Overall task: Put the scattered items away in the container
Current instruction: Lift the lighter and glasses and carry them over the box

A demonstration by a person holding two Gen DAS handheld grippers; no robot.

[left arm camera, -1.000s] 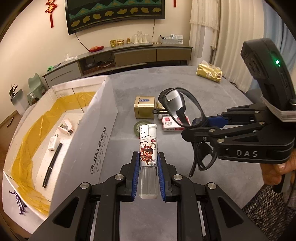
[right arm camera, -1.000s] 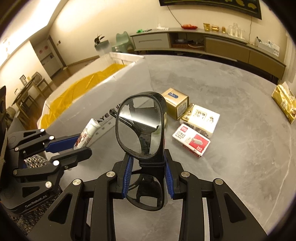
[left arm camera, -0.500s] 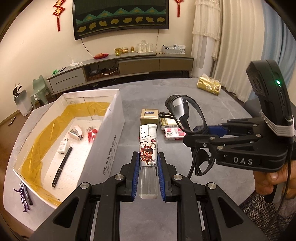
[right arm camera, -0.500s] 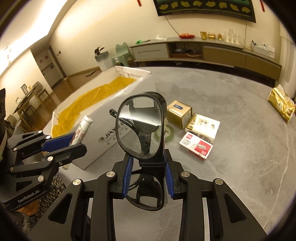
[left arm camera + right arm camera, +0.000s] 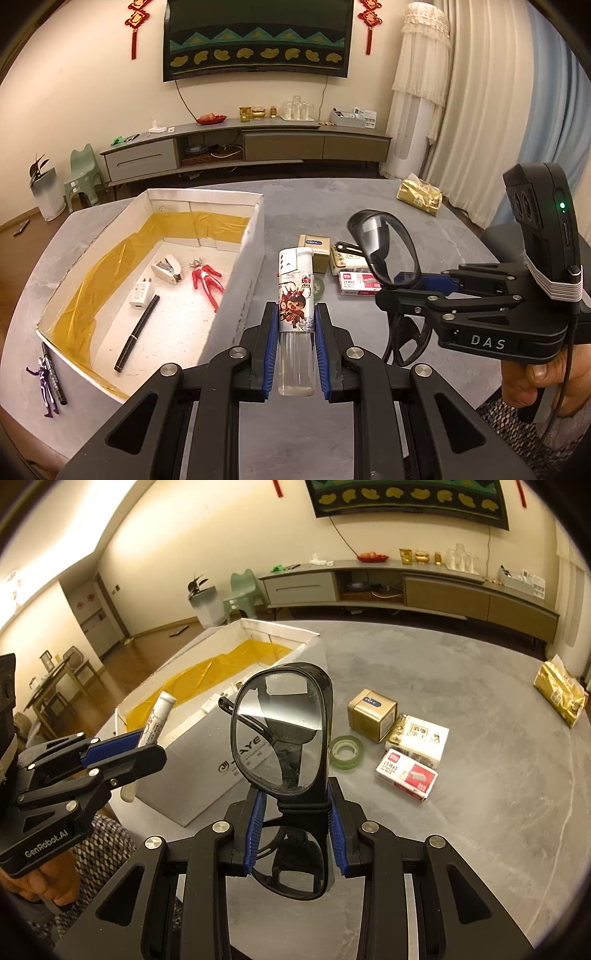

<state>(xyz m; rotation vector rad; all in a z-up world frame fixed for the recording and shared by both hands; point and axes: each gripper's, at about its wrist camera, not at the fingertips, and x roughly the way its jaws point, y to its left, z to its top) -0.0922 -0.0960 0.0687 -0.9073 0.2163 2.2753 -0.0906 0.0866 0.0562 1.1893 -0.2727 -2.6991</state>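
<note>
Nearest me, my left gripper [image 5: 295, 332] was clamped on the lighter [image 5: 296, 295], held upright above the table beside the box wall. My right gripper [image 5: 295, 830] was pinched on the folded glasses [image 5: 282, 734] at the bridge, carried in the air. Both were mid-transfer, I judged. Next I would need to swing each over the rim of the cardboard box [image 5: 255, 236], left of both, lower and let go. Inside already lay a pen [image 5: 136, 332] and red figure [image 5: 207, 280]. Beyond, the tape roll [image 5: 345, 752] and staple box [image 5: 406, 777] waited on the table.
</note>
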